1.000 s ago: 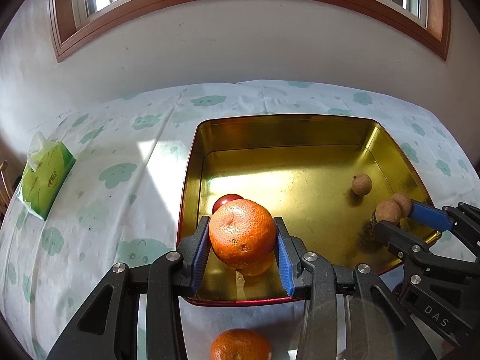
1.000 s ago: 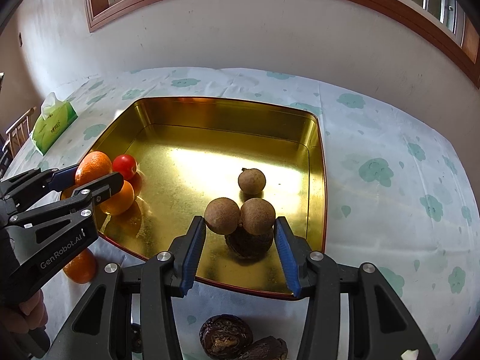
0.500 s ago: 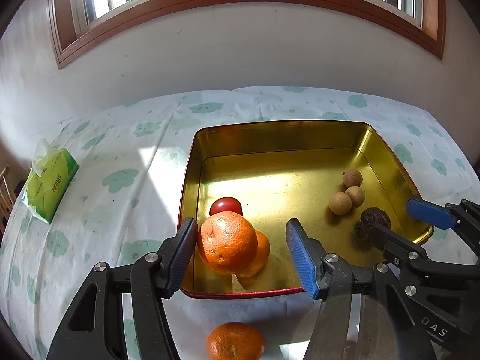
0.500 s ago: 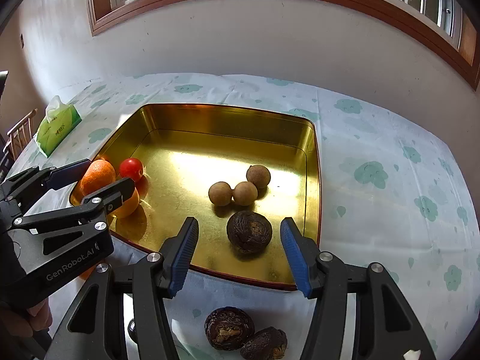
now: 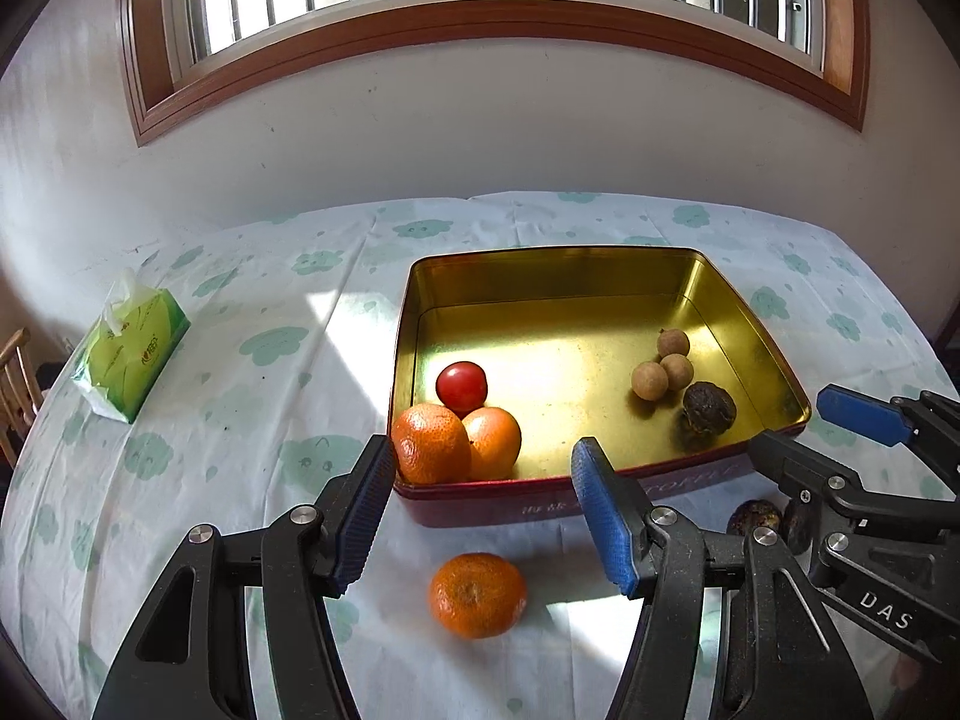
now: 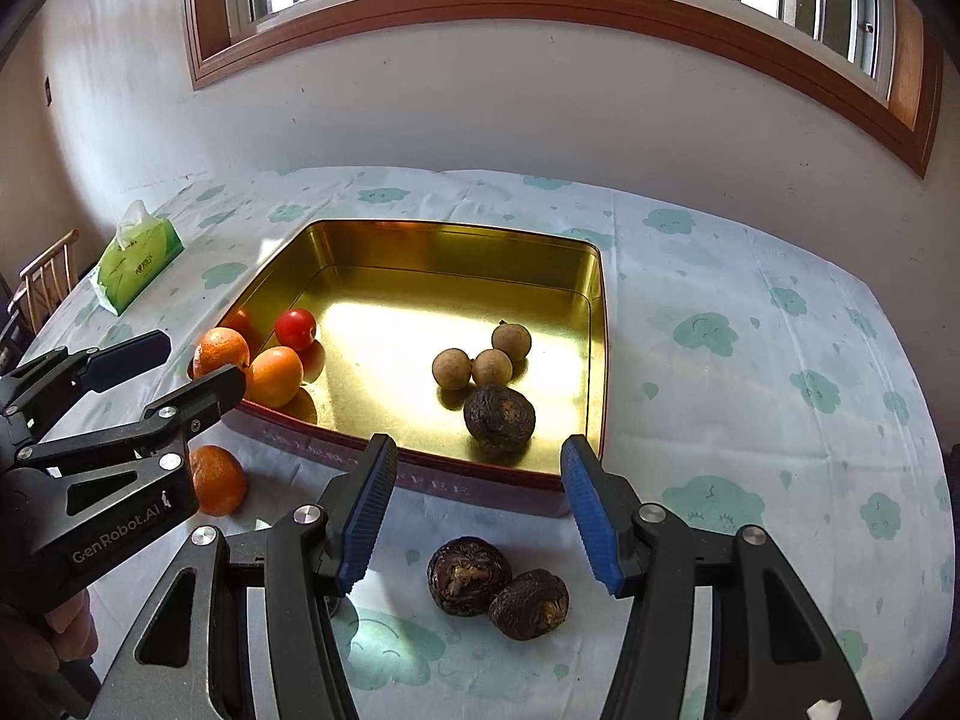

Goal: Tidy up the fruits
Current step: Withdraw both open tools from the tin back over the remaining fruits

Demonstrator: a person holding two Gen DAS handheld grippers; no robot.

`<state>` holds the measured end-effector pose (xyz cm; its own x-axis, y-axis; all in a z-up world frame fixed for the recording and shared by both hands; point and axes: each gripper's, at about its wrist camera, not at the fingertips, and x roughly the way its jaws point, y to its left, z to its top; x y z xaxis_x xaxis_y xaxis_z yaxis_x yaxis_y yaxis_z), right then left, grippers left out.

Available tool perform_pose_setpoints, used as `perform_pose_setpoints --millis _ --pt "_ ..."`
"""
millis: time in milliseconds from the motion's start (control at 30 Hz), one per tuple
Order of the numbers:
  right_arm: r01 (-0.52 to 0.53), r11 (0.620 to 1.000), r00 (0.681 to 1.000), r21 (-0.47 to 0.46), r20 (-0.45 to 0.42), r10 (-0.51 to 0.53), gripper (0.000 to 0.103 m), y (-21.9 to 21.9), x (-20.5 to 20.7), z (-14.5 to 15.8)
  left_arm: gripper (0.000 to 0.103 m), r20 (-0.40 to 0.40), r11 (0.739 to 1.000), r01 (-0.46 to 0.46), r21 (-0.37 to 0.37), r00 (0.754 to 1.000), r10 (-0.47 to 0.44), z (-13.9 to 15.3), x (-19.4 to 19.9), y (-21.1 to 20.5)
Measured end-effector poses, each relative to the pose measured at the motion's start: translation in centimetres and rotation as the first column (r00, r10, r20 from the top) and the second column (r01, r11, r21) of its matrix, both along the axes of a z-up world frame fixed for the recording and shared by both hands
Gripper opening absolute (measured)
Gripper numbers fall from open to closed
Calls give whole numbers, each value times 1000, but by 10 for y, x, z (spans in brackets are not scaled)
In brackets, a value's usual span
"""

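Observation:
A gold tin tray (image 5: 600,276) (image 6: 420,252) holds two oranges (image 5: 432,443) (image 6: 273,375), a red tomato (image 5: 461,387) (image 6: 295,329), three brown longans (image 5: 650,380) (image 6: 492,367) and a dark wrinkled fruit (image 5: 709,407) (image 6: 499,418). Another orange (image 5: 477,594) (image 6: 217,479) lies on the cloth in front of the tray. Two dark wrinkled fruits (image 6: 468,576) lie on the cloth near the right gripper. My left gripper (image 5: 483,510) is open and empty, above the loose orange. My right gripper (image 6: 477,510) is open and empty, above the two dark fruits.
A green tissue pack (image 5: 129,345) (image 6: 138,258) lies at the far left of the table. A wooden chair (image 6: 45,282) stands beyond the left edge. A white wall with a window is behind the table. The cloth has green flower prints.
Both grippers opened and pulled back from the tray. The left one let go of an orange, the right one of the longans; these now rest in the tray.

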<state>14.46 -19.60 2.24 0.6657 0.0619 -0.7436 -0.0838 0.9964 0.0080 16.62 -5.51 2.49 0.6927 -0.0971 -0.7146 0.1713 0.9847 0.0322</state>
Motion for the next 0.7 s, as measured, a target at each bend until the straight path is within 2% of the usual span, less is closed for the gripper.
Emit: perform_pose_setpoints --millis 267,467,700 --pt "21 1000 1000 3 -1 -21 54 -9 -38 -6 62 -6 1000 2 3 1000 -2 -6 -43 14" --pt "34 999 999 0 -28 -34 54 -16 -65 -23 62 -44 1000 -14 21 999 15 -28 -74 35" --pt "57 998 996 23 -69 -55 54 -24 -82 -46 62 -103 999 -51 8 993 51 -55 -90 49"
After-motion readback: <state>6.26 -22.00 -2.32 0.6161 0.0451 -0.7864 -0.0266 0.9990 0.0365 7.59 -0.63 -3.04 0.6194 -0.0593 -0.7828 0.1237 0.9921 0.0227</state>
